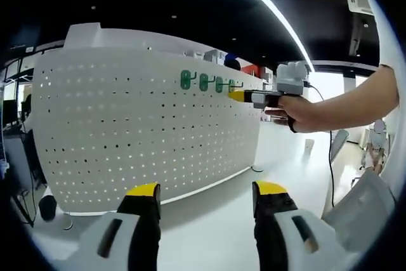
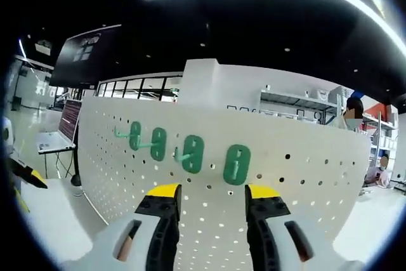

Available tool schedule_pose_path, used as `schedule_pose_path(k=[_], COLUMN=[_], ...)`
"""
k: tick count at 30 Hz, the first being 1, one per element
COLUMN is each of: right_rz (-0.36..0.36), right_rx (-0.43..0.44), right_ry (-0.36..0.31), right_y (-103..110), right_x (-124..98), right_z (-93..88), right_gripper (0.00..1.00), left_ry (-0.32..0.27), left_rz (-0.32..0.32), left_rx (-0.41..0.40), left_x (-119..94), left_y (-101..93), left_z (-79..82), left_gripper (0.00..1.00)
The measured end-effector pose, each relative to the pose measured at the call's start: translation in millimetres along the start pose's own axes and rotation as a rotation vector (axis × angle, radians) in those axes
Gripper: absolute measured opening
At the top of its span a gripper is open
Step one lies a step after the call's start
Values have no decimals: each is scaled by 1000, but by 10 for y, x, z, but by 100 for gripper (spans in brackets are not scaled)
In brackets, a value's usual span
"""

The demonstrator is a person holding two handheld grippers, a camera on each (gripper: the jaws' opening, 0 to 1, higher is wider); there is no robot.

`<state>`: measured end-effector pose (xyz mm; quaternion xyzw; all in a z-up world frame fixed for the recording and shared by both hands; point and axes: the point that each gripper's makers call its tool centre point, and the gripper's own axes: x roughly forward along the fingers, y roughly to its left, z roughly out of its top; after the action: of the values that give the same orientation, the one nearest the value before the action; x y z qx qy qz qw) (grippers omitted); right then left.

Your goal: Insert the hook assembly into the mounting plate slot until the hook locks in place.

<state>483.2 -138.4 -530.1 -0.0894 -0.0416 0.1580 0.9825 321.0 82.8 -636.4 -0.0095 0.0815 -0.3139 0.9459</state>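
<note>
Right gripper (image 2: 206, 196) jaws apart (empty) | green hooks (image 2: 236, 164) | pegboard (image 1: 127, 131)

The big board (image 1: 146, 125) is white with rows and rows of little dark holes, like dots all over it. Four hooks (image 2: 190, 152) on the board are green, and each has a green oval plate. The left gripper (image 1: 206, 198) and the right gripper (image 2: 208, 204) are both white and black with yellow tips on the jaws, and the bench (image 1: 209, 233) is white.
</note>
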Motion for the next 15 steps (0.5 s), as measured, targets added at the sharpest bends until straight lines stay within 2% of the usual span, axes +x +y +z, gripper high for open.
schedule_pose_path(k=[8,15], right_rz=[50,102], right_rx=[31,38], right_ry=[-30,-40], right_y=[26,132], right_x=[-86,-229], right_z=[8,-20], right_gripper=[43,45], left_ry=[-13,-19], left_rz=[-6,-9], left_rx=[-10,-11], left_x=[10,10], left_y=[4,27], left_z=[37,62], left_gripper=[61,62])
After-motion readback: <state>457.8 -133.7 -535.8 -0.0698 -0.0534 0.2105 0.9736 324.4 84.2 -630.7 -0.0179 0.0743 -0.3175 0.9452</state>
